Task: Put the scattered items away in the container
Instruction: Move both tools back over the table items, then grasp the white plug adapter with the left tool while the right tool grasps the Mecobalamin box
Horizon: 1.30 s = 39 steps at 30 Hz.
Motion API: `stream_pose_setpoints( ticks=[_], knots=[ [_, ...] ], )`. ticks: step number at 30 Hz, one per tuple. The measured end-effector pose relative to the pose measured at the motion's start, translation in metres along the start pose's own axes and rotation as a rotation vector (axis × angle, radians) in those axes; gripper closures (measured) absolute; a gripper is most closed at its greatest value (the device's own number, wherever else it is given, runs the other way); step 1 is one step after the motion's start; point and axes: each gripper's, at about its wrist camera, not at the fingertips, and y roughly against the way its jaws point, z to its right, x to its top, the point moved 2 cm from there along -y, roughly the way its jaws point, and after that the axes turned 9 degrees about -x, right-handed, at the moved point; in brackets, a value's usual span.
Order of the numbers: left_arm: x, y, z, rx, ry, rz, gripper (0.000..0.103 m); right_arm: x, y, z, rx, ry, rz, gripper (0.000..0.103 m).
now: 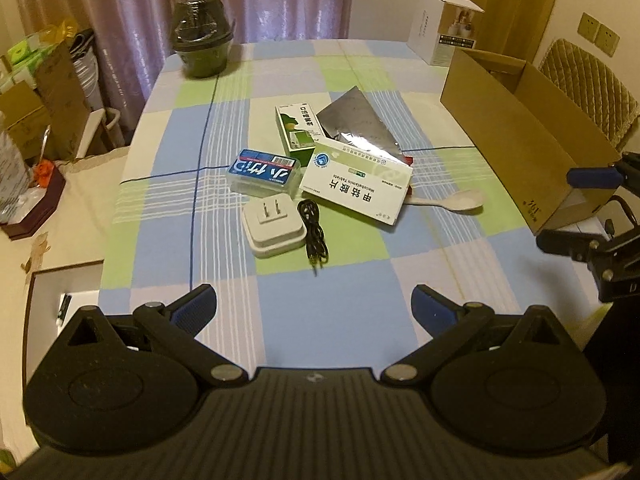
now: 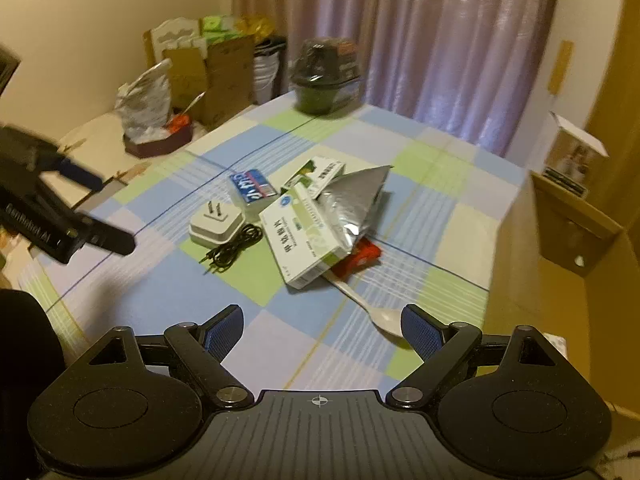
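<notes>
Nothing appears to have gone into the container yet, as far as the pictures show. The cardboard box [image 1: 520, 128] stands open on the tabletop [image 1: 340, 312] at about two o'clock from the pile, well apart from it; the part of its inside that shows looks bare, though the bottom is mostly hidden.

All the scattered items lie clustered near the middle of the tabletop. The white tablet box [image 1: 356, 186] rests on top, overlapping the green box [image 1: 298, 130] at its eleven o'clock and the silver foil pouch [image 1: 360, 124] at its one o'clock. A white spoon [image 1: 452, 202] sticks out from under it toward three o'clock, with a small red packet [image 2: 362, 256] just beside it. At nine o'clock lies the blue-labelled clear case [image 1: 264, 174]; at seven o'clock sit the white plug adapter [image 1: 274, 230] and, touching it, the coiled black cable [image 1: 314, 236].

The left tongs [image 1: 314, 304] stand wide and empty, short of the pile. The right tongs [image 2: 322, 328] are also wide and empty, with the spoon's bowl just ahead of the right-hand finger.

Every item remains to be lifted and carried across; the spoon looks the closest candidate for the right tongs.
</notes>
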Motion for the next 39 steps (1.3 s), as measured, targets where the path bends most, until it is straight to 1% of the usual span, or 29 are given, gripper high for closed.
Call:
stream_pose_setpoints(
  ticks=[2,5,7,12,17,22,25,30,32,33,35,37,39],
  knots=[
    [0.006,-0.009,-0.006,-0.013,-0.03,0.0,0.001,0.002,-0.011,-0.003,0.013,0.031,-0.01,0.012],
    [0.016,-0.024,-0.016,0.001,-0.125,-0.018,0.001,0.007,-0.027,-0.008,0.03,0.071,-0.015,0.012],
    [0.021,-0.035,-0.025,-0.002,-0.186,-0.036,0.001,0.011,-0.038,-0.01,0.045,0.095,-0.016,0.012],
    [0.028,-0.062,-0.043,-0.055,-0.326,-0.061,0.001,0.021,-0.068,-0.013,0.079,0.14,-0.026,0.012],
    [0.033,-0.095,-0.057,-0.125,-0.451,-0.113,0.002,0.032,-0.096,-0.015,0.076,0.195,-0.024,0.012],
    [0.031,-0.126,-0.064,-0.172,-0.6,-0.145,0.002,0.035,-0.126,-0.023,0.05,0.3,-0.025,0.012],
    [0.03,-0.14,-0.069,-0.188,-0.662,-0.167,0.002,0.036,-0.145,-0.03,0.033,0.36,-0.025,0.012],
    [0.033,-0.153,-0.073,-0.21,-0.721,-0.184,0.002,0.035,-0.169,-0.046,0.025,0.445,-0.028,0.012],
    [0.035,-0.158,-0.075,-0.225,-0.725,-0.191,0.005,0.035,-0.176,-0.051,0.02,0.476,-0.025,0.012],
    [0.035,-0.16,-0.076,-0.232,-0.732,-0.197,0.006,0.035,-0.179,-0.052,0.021,0.481,-0.028,0.015],
    [0.035,-0.166,-0.076,-0.239,-0.755,-0.215,0.008,0.035,-0.182,-0.052,0.001,0.483,-0.028,0.027],
    [0.035,-0.171,-0.076,-0.252,-0.766,-0.226,0.011,0.036,-0.184,-0.05,0.003,0.466,-0.034,0.027],
    [0.036,-0.172,-0.076,-0.27,-0.754,-0.226,0.012,0.036,-0.183,-0.048,0.0,0.449,-0.034,0.029]
  ],
)
